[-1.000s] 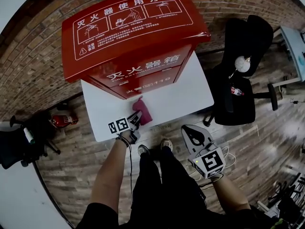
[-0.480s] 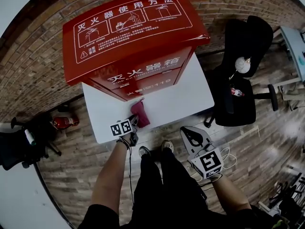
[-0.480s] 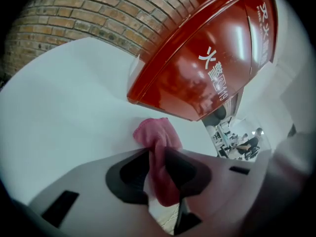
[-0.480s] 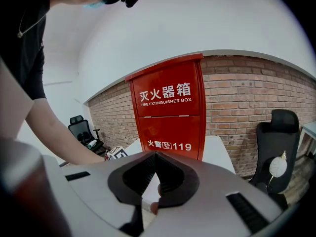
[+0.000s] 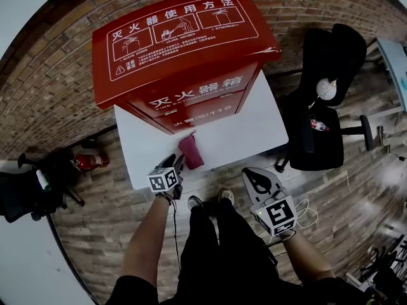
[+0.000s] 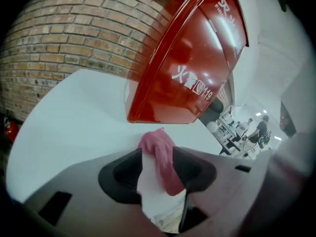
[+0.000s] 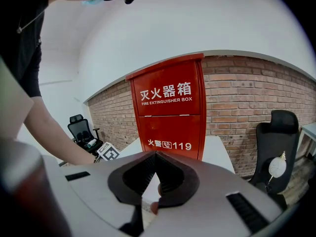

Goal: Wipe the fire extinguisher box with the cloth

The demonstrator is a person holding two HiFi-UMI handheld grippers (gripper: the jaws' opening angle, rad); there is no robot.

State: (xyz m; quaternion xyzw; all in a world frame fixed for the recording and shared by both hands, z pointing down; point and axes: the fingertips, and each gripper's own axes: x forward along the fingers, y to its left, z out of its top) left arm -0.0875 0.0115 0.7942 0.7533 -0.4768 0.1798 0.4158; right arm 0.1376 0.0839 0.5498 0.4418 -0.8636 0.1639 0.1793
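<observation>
Brick wall behind, wood-plank floor below, white table [image 5: 251, 129] in the middle. At the left tongs [image 5: 179, 162]: jaws spread wide, just opened, with the crumpled pink cloth [image 5: 190, 151] lying loose on the table between them, leaning on one jaw and not pinched. Just beyond its tips, standing on the same table: the tall red metal fire extinguisher box [image 5: 184, 49]. Off the table's near edge, well apart from the cloth: right tongs [image 5: 255, 175], closed and empty. Probably a release or regrip between wiping passes. Next move likely calls for closing squarely on the cloth, then lifting it to the box's front.
</observation>
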